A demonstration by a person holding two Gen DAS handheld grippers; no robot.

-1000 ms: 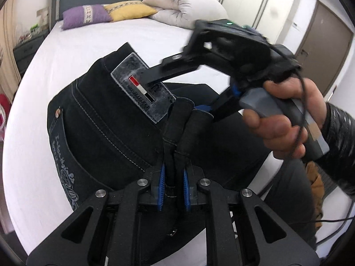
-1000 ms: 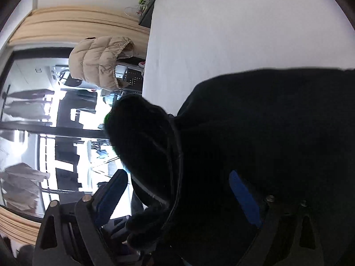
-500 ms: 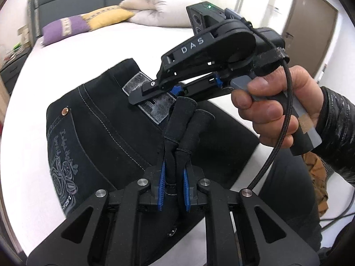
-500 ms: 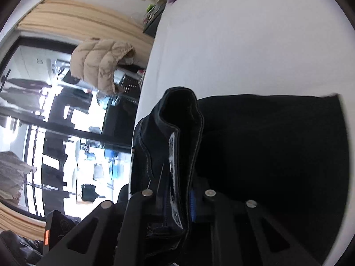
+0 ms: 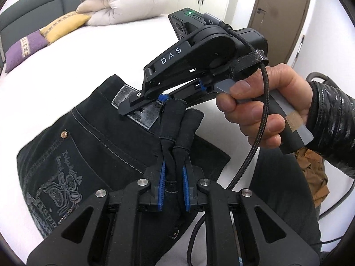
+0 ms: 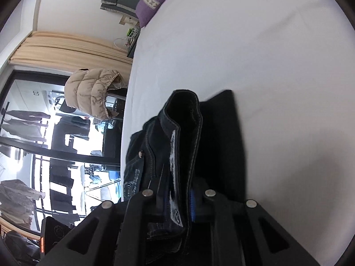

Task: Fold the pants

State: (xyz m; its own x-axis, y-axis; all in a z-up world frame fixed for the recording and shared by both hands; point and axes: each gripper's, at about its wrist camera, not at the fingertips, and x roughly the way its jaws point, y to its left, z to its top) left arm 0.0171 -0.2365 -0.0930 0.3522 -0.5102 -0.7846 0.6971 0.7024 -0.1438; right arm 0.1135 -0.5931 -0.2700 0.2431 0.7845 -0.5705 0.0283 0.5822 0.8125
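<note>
The bed fills the upper left of the left wrist view, its white sheet running up to the pillows and a rolled duvet. In the right wrist view the same sheet takes up the whole right side of the frame.

The pants, black denim, lie across the middle and lower left of the left wrist view, mostly on the sheet, with the waistband raised toward the centre. An embroidered back pocket sits at lower left and the grey waist patch just above centre.

Both grippers grip that waistband close together, so neither hand is nearer. The left gripper, at bottom centre, is pressed together on a doubled fold of waistband that stands up between its blue pads. The right gripper, held by a hand at the right, has just been closing and now pinches the waistband at the patch; its own view shows the cloth squeezed between its jaws.

The pants' long axis seems to run from the grippers away to the lower left, so the coming fold likely carries the waistband along that line.
</note>
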